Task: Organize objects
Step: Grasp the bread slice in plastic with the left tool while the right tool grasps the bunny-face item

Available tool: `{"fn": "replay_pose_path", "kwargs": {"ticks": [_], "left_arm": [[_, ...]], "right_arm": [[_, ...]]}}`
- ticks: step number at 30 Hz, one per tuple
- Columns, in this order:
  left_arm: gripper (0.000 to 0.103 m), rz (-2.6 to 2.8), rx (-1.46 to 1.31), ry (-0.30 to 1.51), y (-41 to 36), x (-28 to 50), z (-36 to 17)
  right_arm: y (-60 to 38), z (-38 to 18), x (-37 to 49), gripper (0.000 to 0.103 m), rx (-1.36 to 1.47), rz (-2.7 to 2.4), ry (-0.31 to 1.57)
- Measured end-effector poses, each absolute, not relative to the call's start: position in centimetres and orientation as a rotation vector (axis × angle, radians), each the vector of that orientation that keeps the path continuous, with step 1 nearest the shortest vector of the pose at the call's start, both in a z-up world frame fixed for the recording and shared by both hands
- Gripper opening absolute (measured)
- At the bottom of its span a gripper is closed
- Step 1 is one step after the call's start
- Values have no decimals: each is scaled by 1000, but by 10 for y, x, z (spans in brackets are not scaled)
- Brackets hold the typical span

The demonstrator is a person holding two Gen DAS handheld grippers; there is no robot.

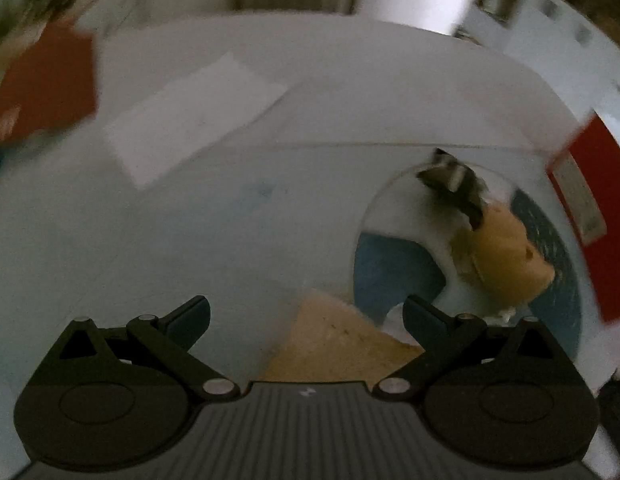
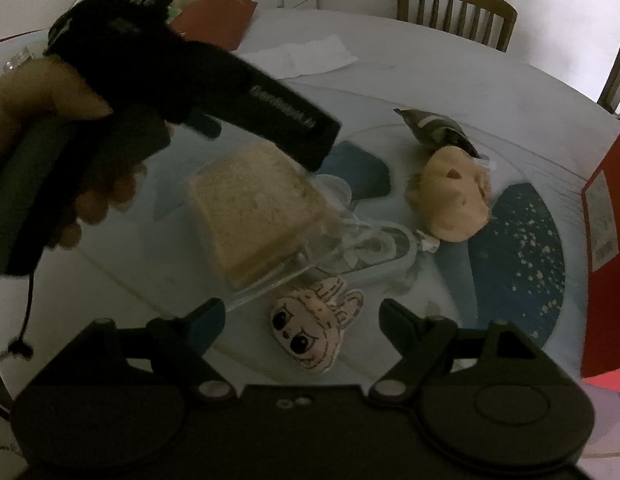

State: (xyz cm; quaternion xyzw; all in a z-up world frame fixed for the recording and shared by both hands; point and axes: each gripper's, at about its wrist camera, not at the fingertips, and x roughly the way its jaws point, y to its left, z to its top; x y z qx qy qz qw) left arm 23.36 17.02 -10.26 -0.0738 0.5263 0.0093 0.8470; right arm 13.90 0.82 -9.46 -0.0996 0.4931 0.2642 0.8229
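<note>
A sandwich (image 1: 334,340) in a clear plastic box lies low between the wide-apart fingers of my left gripper (image 1: 306,312), and neither pad touches it. In the right wrist view the same sandwich (image 2: 254,208) rests on the table under that gripper, which a hand (image 2: 42,96) holds. My right gripper (image 2: 302,314) is open above a small plush face charm (image 2: 306,332), without pressing on it. A tan plush head (image 2: 450,200) (image 1: 506,252) and a dark snack packet (image 2: 434,128) (image 1: 450,180) lie further back on a round blue-patterned disc (image 2: 522,248).
A clear blister pack (image 2: 366,248) lies next to the sandwich. A red box (image 2: 606,240) (image 1: 590,208) stands at the right. White paper (image 2: 310,56) and a dark red bag (image 2: 218,20) lie at the back, with wooden chairs (image 2: 454,4) behind the round table.
</note>
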Motion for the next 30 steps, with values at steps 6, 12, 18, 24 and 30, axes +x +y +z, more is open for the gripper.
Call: {"fn": "replay_pose_path", "kwargs": {"ticks": [6, 12, 18, 24, 30], "left_arm": [[103, 175, -307, 1192, 174, 226, -105], [103, 184, -342, 1216, 177, 211, -109], [103, 133, -272, 1209, 173, 193, -108], [101, 122, -199, 1191, 173, 174, -108], [76, 89, -193, 1165, 174, 153, -98]], "right_arm": [[12, -98, 138, 79, -235, 573, 1052], [10, -103, 138, 73, -245, 562, 1061], [3, -104, 139, 58, -249, 527, 1057], [-7, -105, 136, 53, -252, 524, 1045], [-24, -102, 135, 51, -230, 491, 1041]]}}
